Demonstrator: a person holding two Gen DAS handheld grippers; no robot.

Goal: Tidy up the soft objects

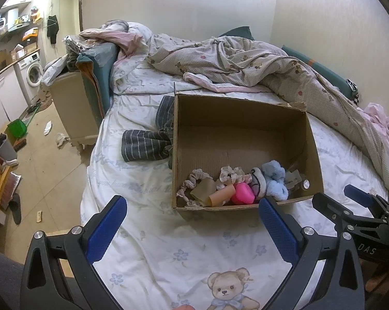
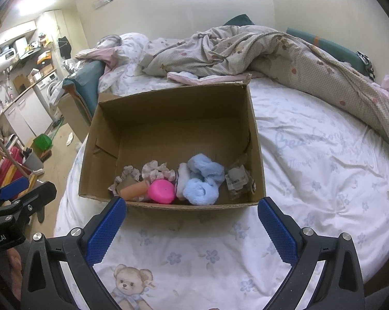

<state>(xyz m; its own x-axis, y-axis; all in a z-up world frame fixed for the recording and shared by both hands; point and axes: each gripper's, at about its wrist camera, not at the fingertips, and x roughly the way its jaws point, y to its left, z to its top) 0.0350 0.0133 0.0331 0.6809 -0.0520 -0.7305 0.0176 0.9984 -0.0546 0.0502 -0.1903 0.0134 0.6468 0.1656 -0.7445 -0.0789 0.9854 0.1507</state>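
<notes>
An open cardboard box [image 1: 314, 139] [image 2: 256, 139] sits on the bed. At its near end lie a light blue fluffy item [image 1: 273, 178] [image 2: 203, 180], a pink round item [image 1: 242, 193] [image 2: 161, 190], an orange roll [image 1: 221, 194] [image 2: 133, 190], frilly scrunchies [image 1: 192, 180] [image 2: 157, 169] and a grey packet [image 2: 236, 178]. My left gripper [image 1: 192, 222] is open and empty, just short of the box's near left corner. My right gripper [image 2: 192, 222] is open and empty, in front of the box's near wall; it also shows in the left wrist view [image 1: 349, 204].
A dark striped garment [image 1: 149, 139] lies on the sheet left of the box. A crumpled duvet [image 1: 246, 59] [image 2: 246, 49] covers the far side of the bed. A beige nightstand [image 1: 73, 108] stands left of the bed. The floor [image 1: 39, 170] at left holds clutter.
</notes>
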